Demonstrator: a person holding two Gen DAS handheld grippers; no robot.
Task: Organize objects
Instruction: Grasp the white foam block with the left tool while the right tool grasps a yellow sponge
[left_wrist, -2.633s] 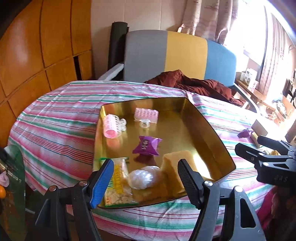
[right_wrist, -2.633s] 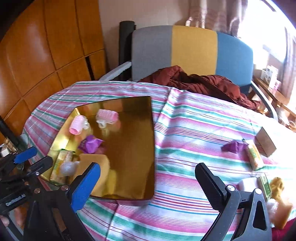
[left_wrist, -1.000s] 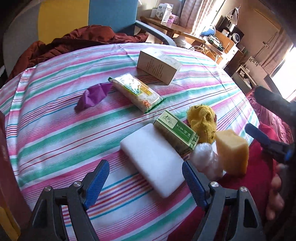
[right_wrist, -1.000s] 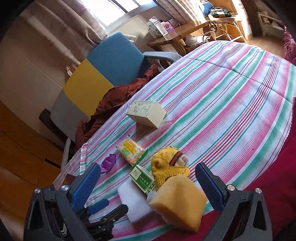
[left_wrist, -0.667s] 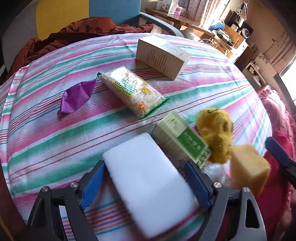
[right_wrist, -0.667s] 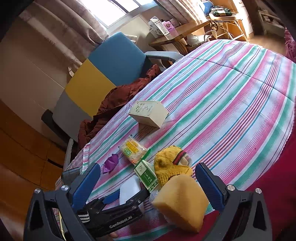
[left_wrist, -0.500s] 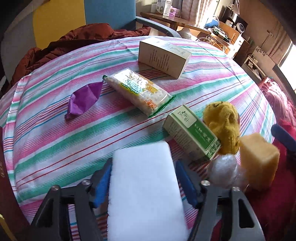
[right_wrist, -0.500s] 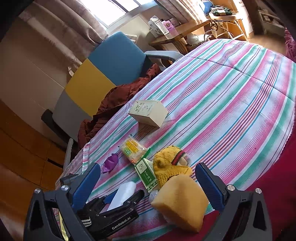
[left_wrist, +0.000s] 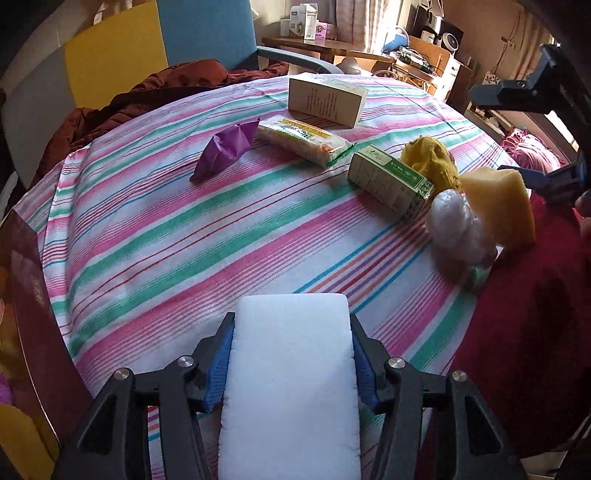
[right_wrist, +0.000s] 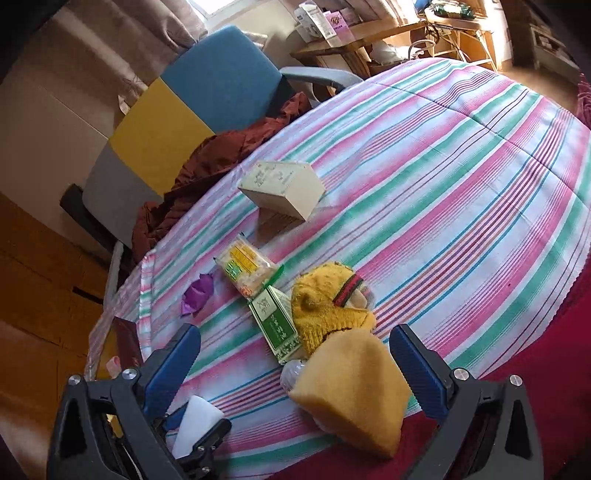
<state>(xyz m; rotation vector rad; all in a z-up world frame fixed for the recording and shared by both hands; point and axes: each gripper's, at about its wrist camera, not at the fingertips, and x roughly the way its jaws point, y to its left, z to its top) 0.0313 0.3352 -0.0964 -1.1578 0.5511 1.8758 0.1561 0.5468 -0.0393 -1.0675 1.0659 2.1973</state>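
My left gripper (left_wrist: 291, 328) is shut on a white foam block (left_wrist: 291, 387) and holds it above the striped tablecloth (left_wrist: 184, 229), near the table's front edge. On the cloth ahead lie a purple wrapper (left_wrist: 225, 149), a snack packet (left_wrist: 303, 142), a green box (left_wrist: 391, 182), a yellow knit hat (left_wrist: 432, 162), a clear plastic bundle (left_wrist: 454, 221), a yellow sponge (left_wrist: 498, 206) and a beige box (left_wrist: 327, 99). My right gripper (right_wrist: 293, 343) is open, and the yellow sponge (right_wrist: 354, 391) sits between its fingers without touching them. The white foam block (right_wrist: 197, 421) shows at the lower left of the right wrist view.
The tray's dark edge (left_wrist: 29, 295) stands at the far left. A grey, yellow and blue chair (right_wrist: 177, 110) with a brown garment (right_wrist: 207, 162) on it is behind the table. A red cloth (left_wrist: 535, 332) hangs at the table's right edge. Shelves and clutter (left_wrist: 417, 48) fill the room beyond.
The left gripper swung from the tray to the pile, shut on the white foam block and lifted it back from the green box. The right gripper stayed open over the yellow sponge.
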